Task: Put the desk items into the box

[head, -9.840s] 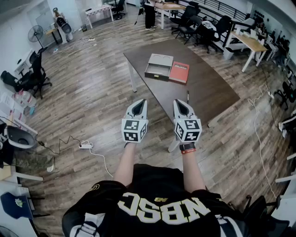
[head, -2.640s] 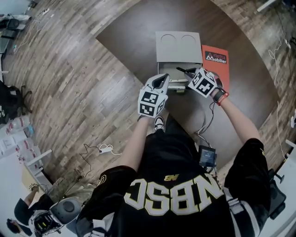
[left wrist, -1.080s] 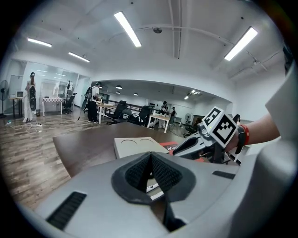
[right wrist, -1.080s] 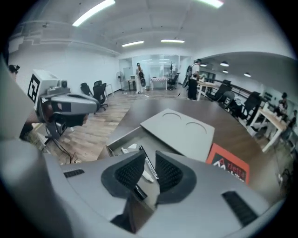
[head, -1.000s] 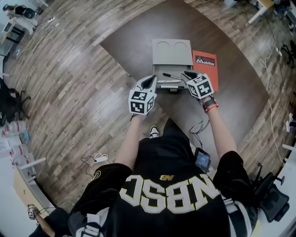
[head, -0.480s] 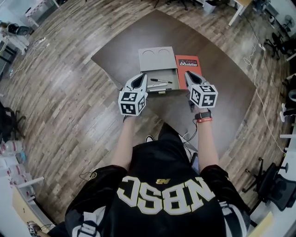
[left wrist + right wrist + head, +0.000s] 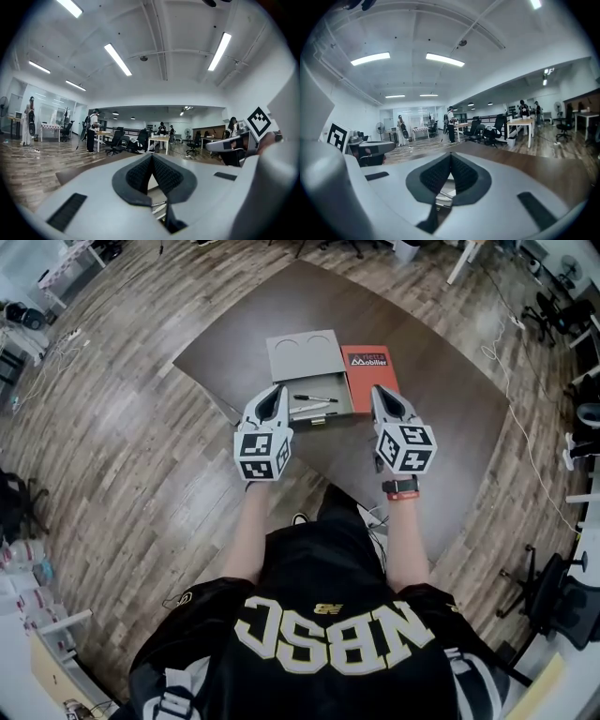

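Observation:
A grey box (image 7: 302, 356) with two round recesses on top sits on the dark brown table (image 7: 441, 399). Its drawer (image 7: 319, 412) is pulled out toward me. A black pen (image 7: 315, 398) and a pale pen (image 7: 308, 409) lie inside the drawer. My left gripper (image 7: 277, 388) hovers at the drawer's left front corner, shut and empty; in the left gripper view its pads (image 7: 151, 157) meet. My right gripper (image 7: 378, 390) is to the right of the drawer, over the table, also shut with nothing in it (image 7: 451, 156).
An orange booklet (image 7: 368, 369) lies flat against the box's right side. The table's near edge runs just under my grippers, with wood floor (image 7: 122, 456) around it. Office chairs (image 7: 562, 606) stand at the right, and people stand by desks (image 7: 161, 138) far off.
Both grippers have drawn back from the drawer toward me. The right gripper's jaws have closed empty, and the black pen now lies in the drawer.

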Tool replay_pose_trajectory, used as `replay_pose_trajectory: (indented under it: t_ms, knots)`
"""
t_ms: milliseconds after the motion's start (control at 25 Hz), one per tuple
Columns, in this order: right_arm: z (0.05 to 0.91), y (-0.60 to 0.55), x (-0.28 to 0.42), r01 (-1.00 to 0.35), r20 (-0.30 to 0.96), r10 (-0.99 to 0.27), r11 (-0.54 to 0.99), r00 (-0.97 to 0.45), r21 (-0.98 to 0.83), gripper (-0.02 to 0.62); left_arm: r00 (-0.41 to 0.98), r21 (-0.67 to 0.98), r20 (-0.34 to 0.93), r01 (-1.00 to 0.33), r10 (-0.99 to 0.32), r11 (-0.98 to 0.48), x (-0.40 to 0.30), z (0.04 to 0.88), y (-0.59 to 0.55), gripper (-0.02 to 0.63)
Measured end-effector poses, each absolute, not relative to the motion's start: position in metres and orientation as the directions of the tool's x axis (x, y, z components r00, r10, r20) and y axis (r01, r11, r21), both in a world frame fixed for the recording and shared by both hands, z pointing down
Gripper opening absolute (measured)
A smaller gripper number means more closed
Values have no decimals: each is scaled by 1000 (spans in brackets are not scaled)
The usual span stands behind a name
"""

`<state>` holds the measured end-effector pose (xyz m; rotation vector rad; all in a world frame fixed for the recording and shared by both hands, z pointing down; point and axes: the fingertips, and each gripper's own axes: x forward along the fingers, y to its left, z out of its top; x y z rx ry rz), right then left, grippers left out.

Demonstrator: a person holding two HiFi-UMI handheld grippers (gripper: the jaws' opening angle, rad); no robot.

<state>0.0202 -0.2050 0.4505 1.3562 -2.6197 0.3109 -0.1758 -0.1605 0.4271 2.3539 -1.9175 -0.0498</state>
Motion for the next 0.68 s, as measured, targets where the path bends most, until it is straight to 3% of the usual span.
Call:
replay_pose_trajectory:
  t_ms: [400, 680]
  knots:
    - [473, -204, 11, -799, 298, -745, 585, -597, -137, 8, 175, 66, 67, -983, -982, -170, -168, 450, -171, 15]
    - [530, -222, 0, -789, 425, -684, 600, -593, -135, 9, 64, 150, 392, -989, -918, -4, -204, 597, -154, 15]
